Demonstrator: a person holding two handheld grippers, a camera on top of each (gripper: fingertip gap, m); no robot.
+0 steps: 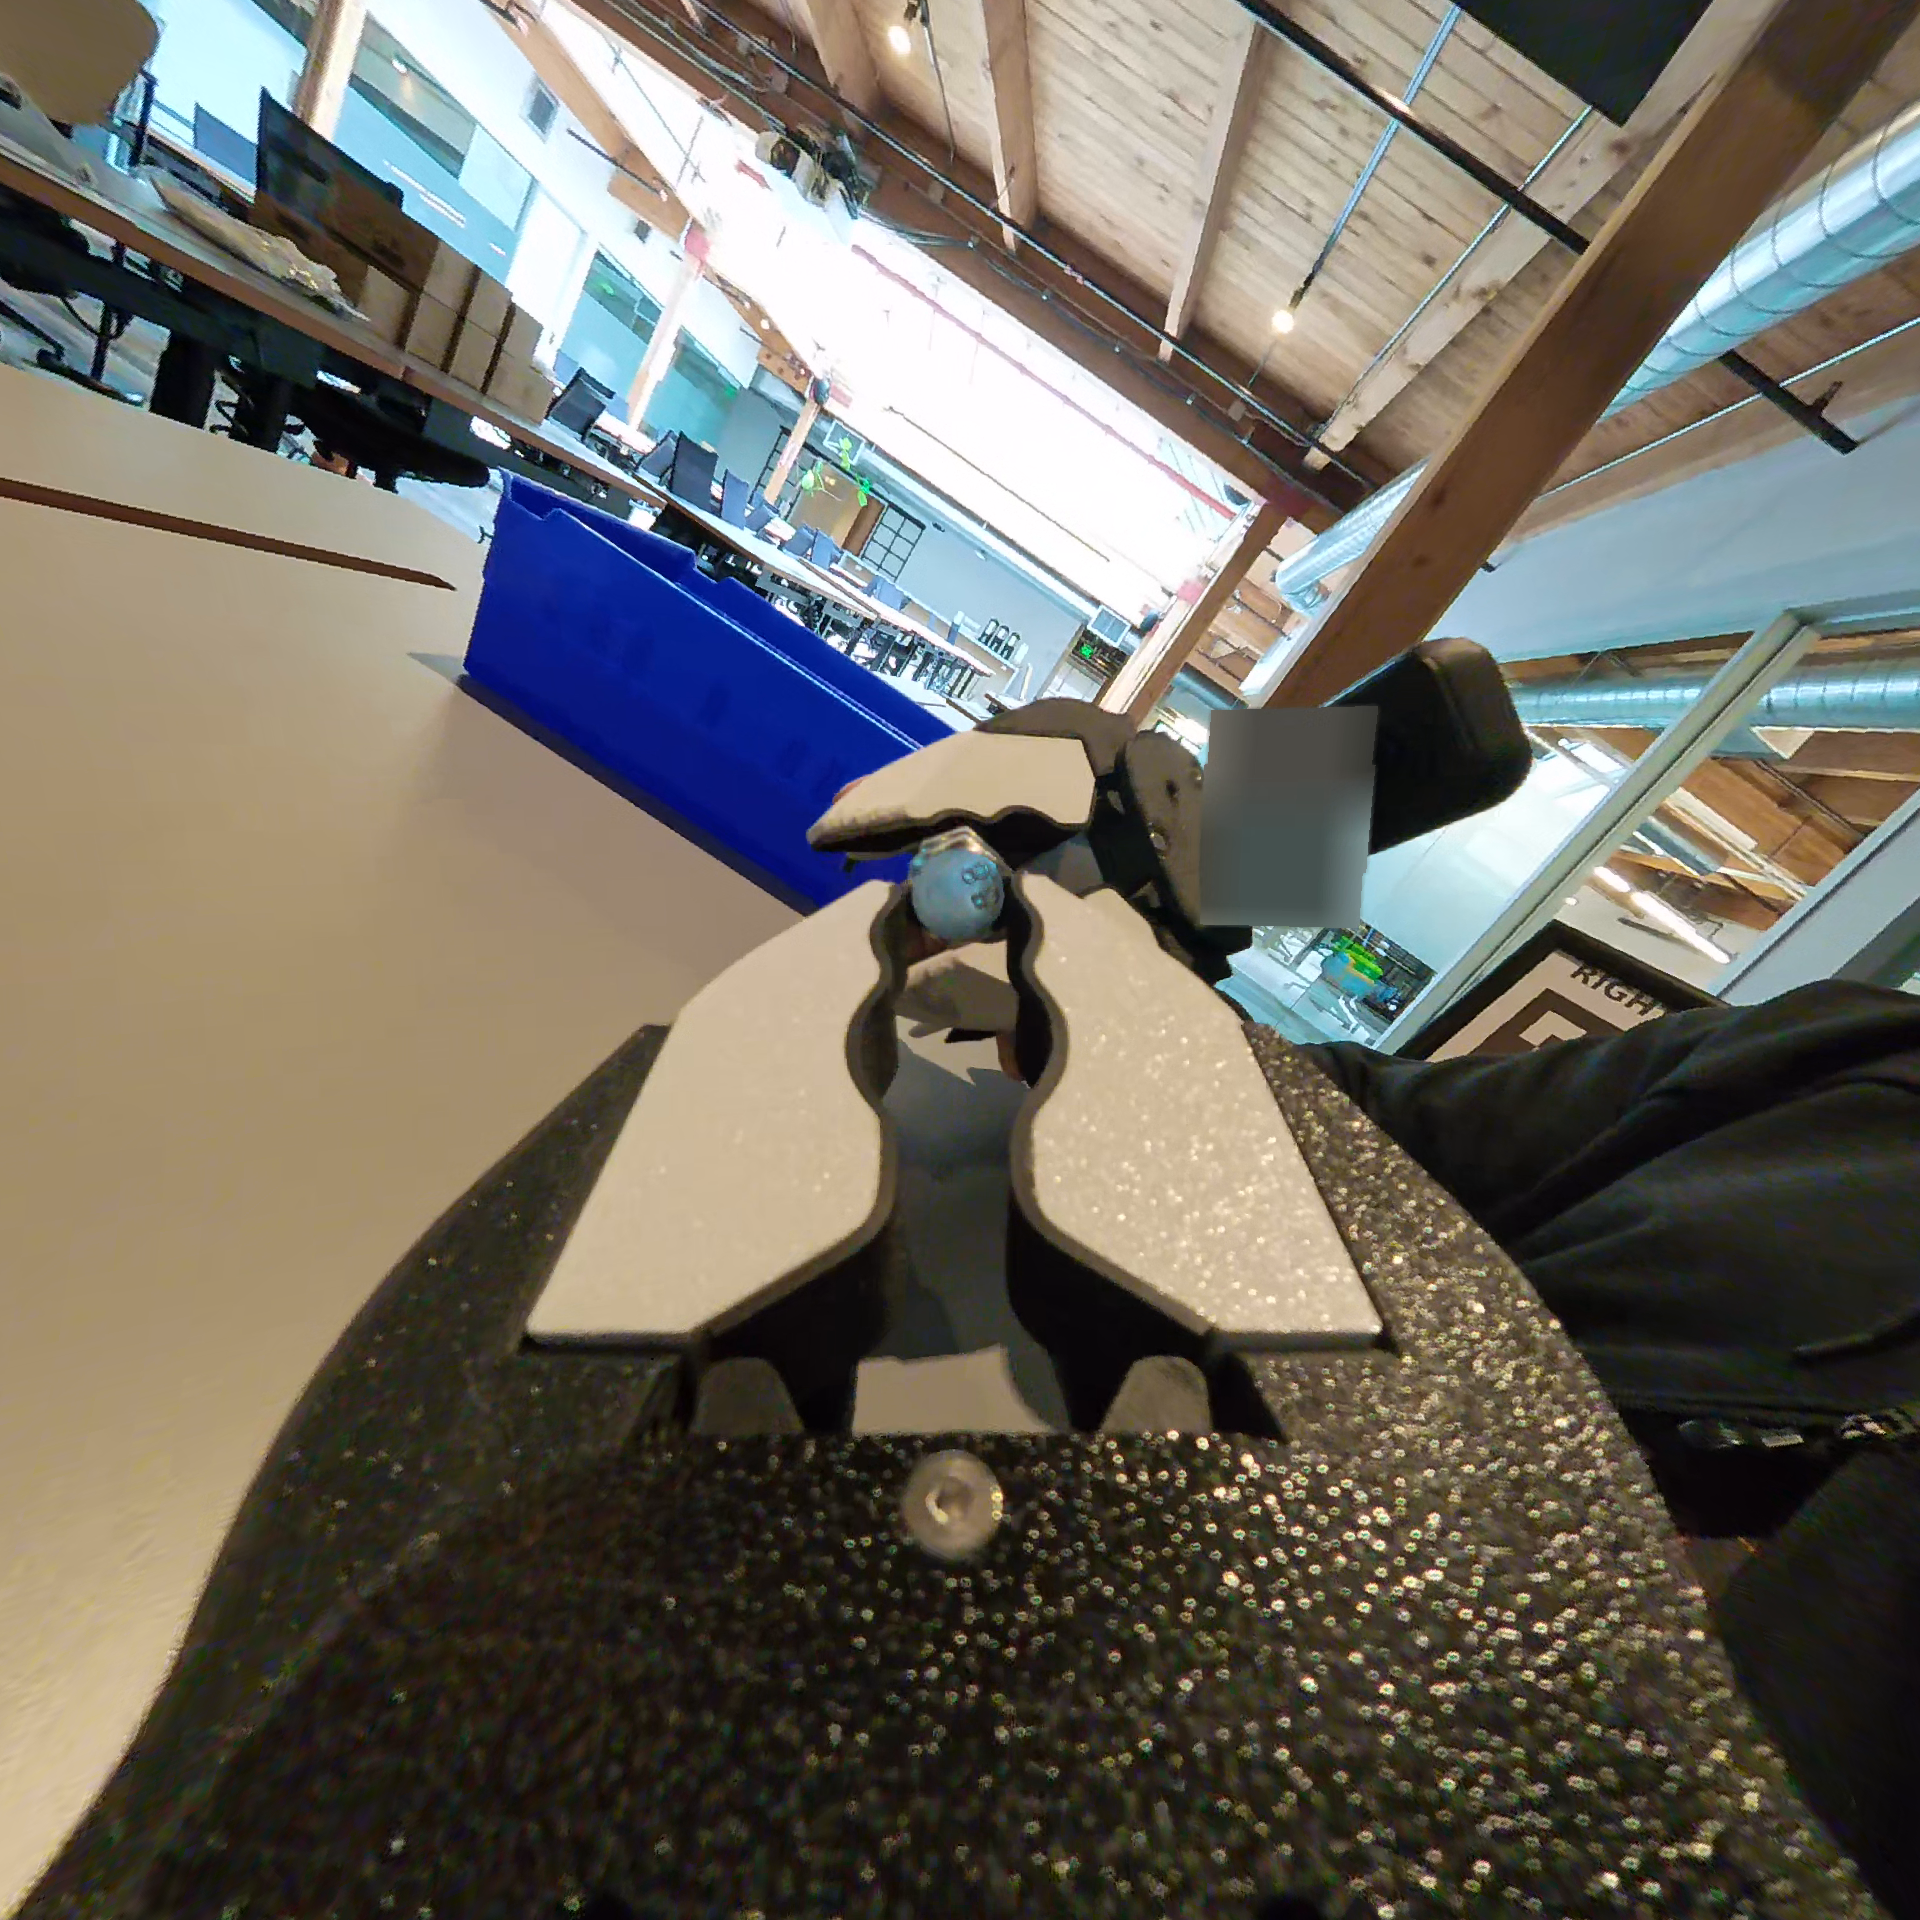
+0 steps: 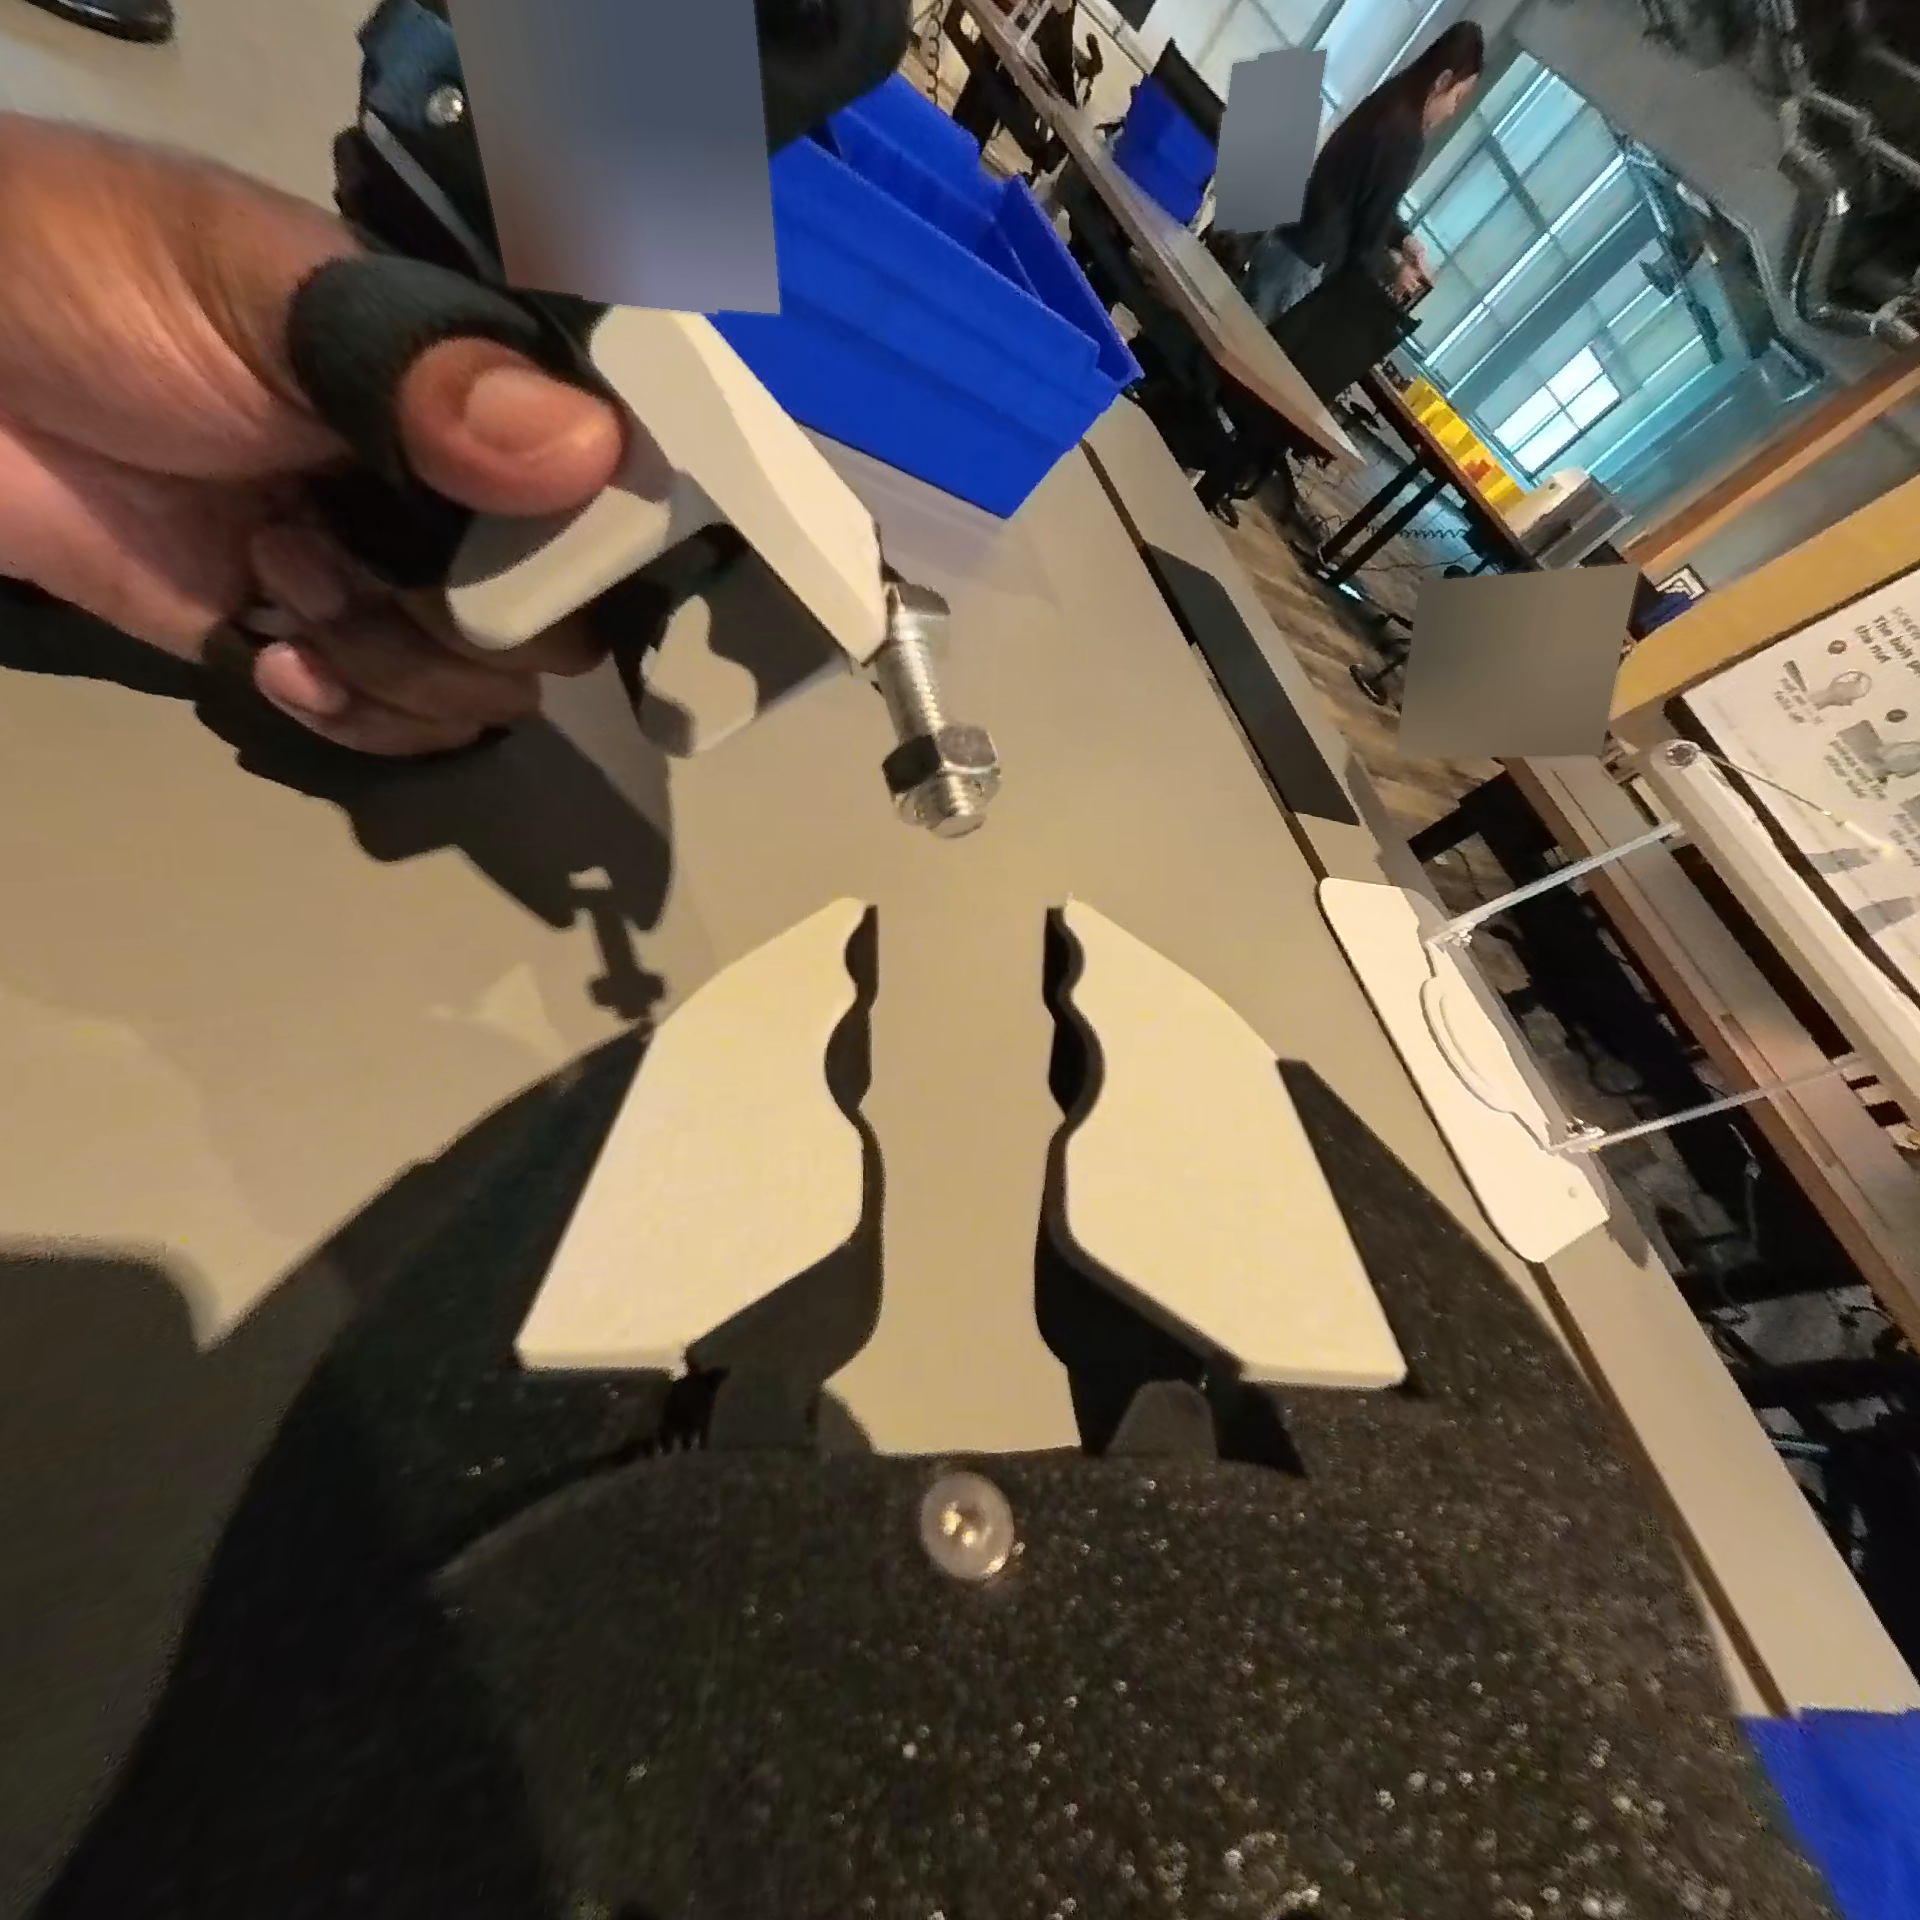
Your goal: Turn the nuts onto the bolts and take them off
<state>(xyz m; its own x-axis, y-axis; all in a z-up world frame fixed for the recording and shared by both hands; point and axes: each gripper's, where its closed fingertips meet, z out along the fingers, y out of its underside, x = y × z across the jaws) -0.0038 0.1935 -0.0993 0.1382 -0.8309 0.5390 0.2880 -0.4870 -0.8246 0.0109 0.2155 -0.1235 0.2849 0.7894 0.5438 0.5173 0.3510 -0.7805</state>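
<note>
Here, left gripper clamped on the head of the bolt, jaws tight around it, held aloft over the grey bench. Nut threaded near the bolt's free end, at 12 o'clock from the right gripper. Right jaws apart, gripping nothing, just short of the nut. Blue bin beyond, toward 12 o'clock.

A pale grey table is seen; 1 blue bin is set directly on it.
</note>
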